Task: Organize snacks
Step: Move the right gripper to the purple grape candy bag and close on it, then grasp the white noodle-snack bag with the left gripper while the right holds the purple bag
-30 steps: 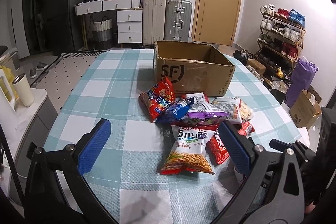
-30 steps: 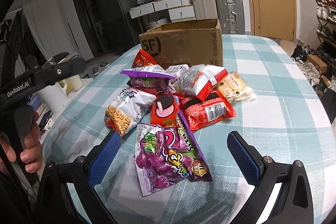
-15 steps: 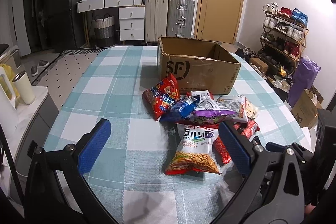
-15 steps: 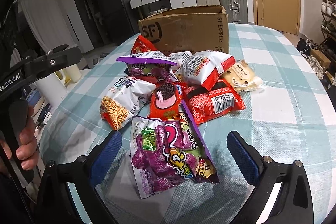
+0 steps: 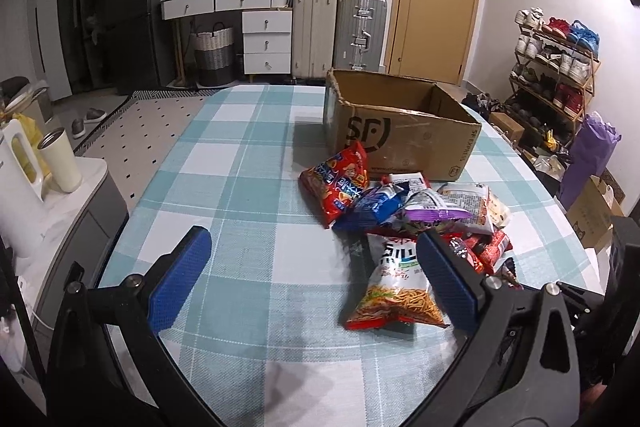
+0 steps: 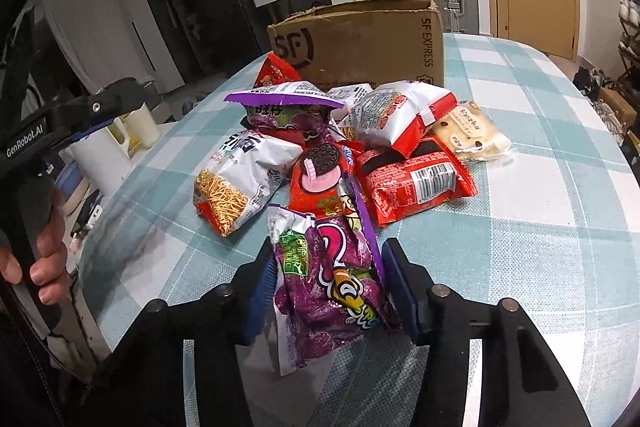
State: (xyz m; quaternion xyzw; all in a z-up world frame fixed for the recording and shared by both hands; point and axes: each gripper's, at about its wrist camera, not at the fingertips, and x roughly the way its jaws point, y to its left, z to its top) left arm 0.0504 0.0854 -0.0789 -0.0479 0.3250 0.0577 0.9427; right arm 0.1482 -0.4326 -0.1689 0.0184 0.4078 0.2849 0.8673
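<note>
A cardboard box (image 6: 360,43) stood on the checked table (image 6: 540,195), snacks heaped just before it. Nearest, the purple snack bag (image 6: 332,279) looked light, crinkly and slippery, best pinched mid-body. The right gripper (image 6: 326,291) was closing on it, pads pressing; the left gripper (image 5: 312,275) gaped wide, empty.

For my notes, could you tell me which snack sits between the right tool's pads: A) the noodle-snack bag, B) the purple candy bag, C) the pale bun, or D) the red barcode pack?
B: in the right wrist view the right tool is closing with its pads on either side of the purple candy bag.
</note>
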